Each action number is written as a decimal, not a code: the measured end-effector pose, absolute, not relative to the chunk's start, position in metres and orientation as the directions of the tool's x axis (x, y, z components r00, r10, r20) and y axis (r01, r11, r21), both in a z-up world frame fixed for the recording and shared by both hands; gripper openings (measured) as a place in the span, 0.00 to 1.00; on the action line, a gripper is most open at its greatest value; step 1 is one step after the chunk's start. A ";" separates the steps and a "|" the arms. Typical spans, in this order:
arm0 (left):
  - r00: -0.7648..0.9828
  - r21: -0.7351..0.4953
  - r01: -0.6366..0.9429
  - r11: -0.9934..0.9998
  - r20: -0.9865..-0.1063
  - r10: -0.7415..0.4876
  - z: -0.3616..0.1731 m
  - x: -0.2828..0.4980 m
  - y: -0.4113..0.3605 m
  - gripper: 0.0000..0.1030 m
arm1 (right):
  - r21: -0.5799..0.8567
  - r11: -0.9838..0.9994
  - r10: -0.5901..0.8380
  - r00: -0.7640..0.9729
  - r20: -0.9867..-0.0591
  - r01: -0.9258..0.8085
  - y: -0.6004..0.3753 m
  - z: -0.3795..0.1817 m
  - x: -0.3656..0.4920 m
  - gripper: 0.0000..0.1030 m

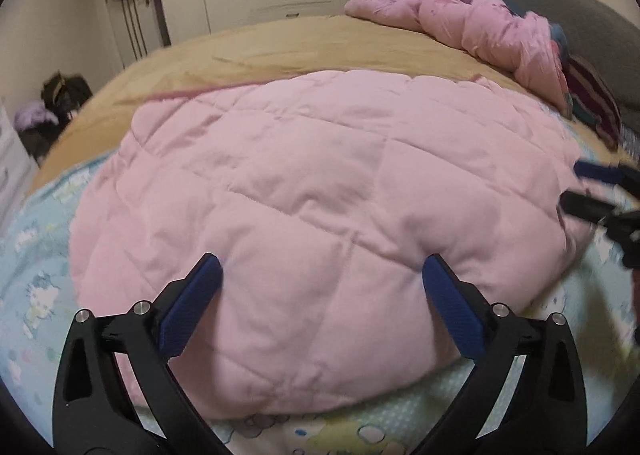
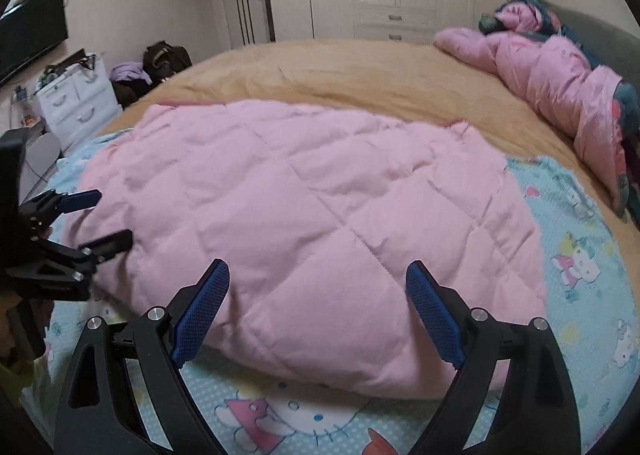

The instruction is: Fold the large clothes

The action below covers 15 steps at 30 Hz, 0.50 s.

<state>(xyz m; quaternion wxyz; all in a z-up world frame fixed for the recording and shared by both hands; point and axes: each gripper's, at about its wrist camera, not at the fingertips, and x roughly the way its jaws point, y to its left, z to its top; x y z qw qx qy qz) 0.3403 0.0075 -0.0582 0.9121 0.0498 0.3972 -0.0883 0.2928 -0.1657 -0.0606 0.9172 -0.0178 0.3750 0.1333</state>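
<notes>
text: none legible | labels: none | signs: none

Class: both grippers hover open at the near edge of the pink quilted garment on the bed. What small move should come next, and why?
Probably lower both and close on that near edge: the left gripper and right gripper stand open, gripping nothing, and the pink quilted garment lies flat.

Bed point(image 2: 360, 67) wide, covered by tan blanket point(image 1: 256, 51) across far part. Light blue cartoon-print sheet point(image 2: 580, 255) spread over near part, reaching near edge and both near corners. Pink quilted garment point(image 2: 300, 215) flat on sheet in middle, far edge overlapping tan blanket. Second pink padded garment point(image 2: 560, 75) crumpled along right edge near far corner, partly over dark teal and striped fabrics point(image 1: 592, 99) bunched against grey headboard point(image 1: 580, 7).
</notes>
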 end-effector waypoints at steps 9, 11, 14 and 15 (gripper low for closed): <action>0.596 -0.040 0.150 0.988 -0.793 -0.122 -0.071 0.388 0.015 0.92 | 0.045 0.971 0.187 0.629 -0.754 -0.235 -0.154 -0.074 0.351 0.96; 0.585 -0.031 0.150 0.988 -0.803 -0.114 -0.076 0.392 0.014 0.92 | 0.075 0.969 0.199 0.573 -0.795 -0.234 -0.155 -0.086 0.368 0.96; 0.579 -0.024 0.152 0.988 -0.808 -0.109 -0.085 0.396 0.013 0.92 | 0.074 0.970 0.189 0.527 -0.829 -0.232 -0.153 -0.097 0.381 0.96; 0.577 -0.023 0.151 0.988 -0.810 -0.108 -0.088 0.398 0.013 0.92 | 0.065 0.970 0.180 0.515 -0.838 -0.233 -0.150 -0.098 0.383 0.96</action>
